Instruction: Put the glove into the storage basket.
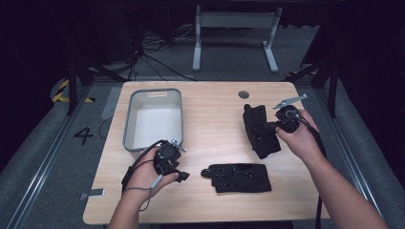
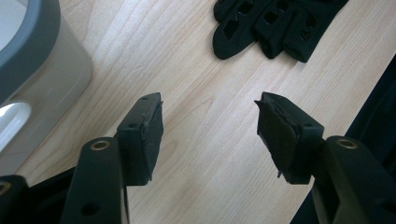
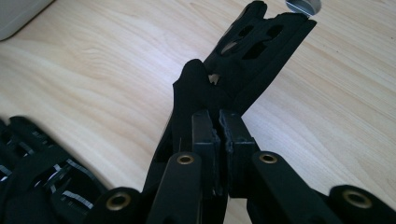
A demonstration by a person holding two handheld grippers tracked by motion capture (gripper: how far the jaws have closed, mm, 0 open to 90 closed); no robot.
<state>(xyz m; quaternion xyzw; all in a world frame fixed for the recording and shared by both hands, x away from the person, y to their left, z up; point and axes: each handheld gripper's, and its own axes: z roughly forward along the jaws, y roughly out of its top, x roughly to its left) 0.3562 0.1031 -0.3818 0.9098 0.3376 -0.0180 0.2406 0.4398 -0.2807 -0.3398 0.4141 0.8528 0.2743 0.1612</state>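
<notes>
The wooden desk (image 1: 215,114) spreads under me, the grey bin (image 1: 154,119) at its far left. One black glove (image 1: 239,177) lies flat at the near edge, between my hands. My right tongs (image 1: 273,126) are clamped on the second glove (image 1: 260,130), lifting one end off the wood. My left tongs (image 1: 177,175) hang wide apart, holding nothing, just beside the bin.

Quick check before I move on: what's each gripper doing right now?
Left gripper: jaws open, nothing between them, over bare table.
Right gripper: jaws shut on a black glove, its far end on the wood.
</notes>
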